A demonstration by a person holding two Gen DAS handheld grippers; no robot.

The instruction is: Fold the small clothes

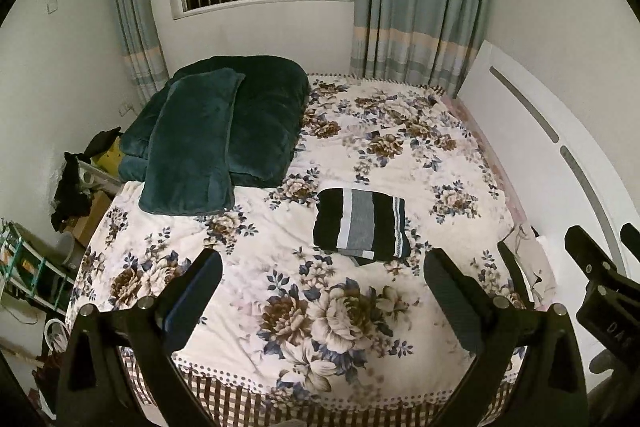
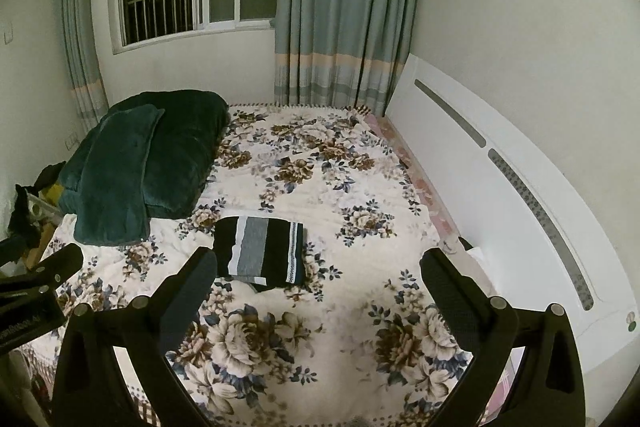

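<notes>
With both our left claw (image 1: 322, 287) and right claw (image 2: 318, 279) spread wide and empty above the bed (image 1: 280, 227), we could easily snag that folded striped top (image 1: 362, 229) mid-bed and undo it.

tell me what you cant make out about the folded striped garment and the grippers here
- Striped garment: folded into a bundle, so its type and any layers underneath stay hidden in both views.
- Right gripper: in the left wrist view the frame's right edge cuts it off.
- Left gripper: in the right wrist view the left edge shows only one finger.
</notes>
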